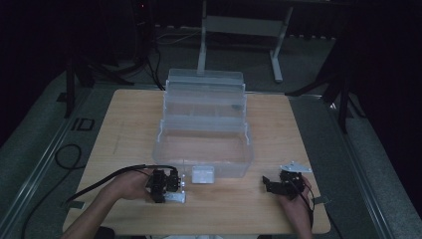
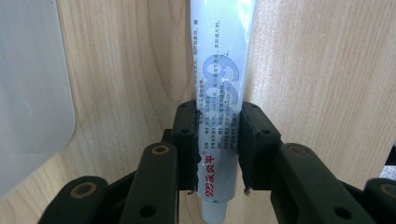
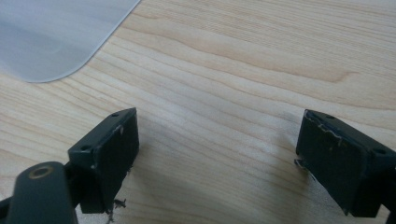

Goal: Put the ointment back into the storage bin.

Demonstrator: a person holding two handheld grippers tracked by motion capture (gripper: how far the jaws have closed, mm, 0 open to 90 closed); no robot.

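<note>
The left gripper (image 2: 217, 149) clamps a white ointment tube (image 2: 219, 84) that lies flat on the wooden table (image 1: 124, 124), just in front of the clear tiered storage box (image 1: 204, 124) and near its left front corner. In the high view the tube (image 1: 175, 198) shows as a pale shape under the left gripper (image 1: 166, 186). Both pads (image 2: 187, 140) press on the tube's sides near the cap end, so the jaws stand narrow, closed on the tube body.

The right gripper (image 3: 215, 158) rests near the table's front right edge with its jaws spread wide and nothing between them; in the high view it (image 1: 278, 185) sits well apart from the tube.

Handling judgement: the tube is light and soft-walled, with a smooth printed skin that is likely slippery. Firm pressure may dent it or push contents toward the cap. The present hold, across the width near the stiffer shoulder, is the sound place.

Orientation: in the left gripper view the long axis runs straight away from the jaws, cap end nearest the camera, flat crimped end farthest
</note>
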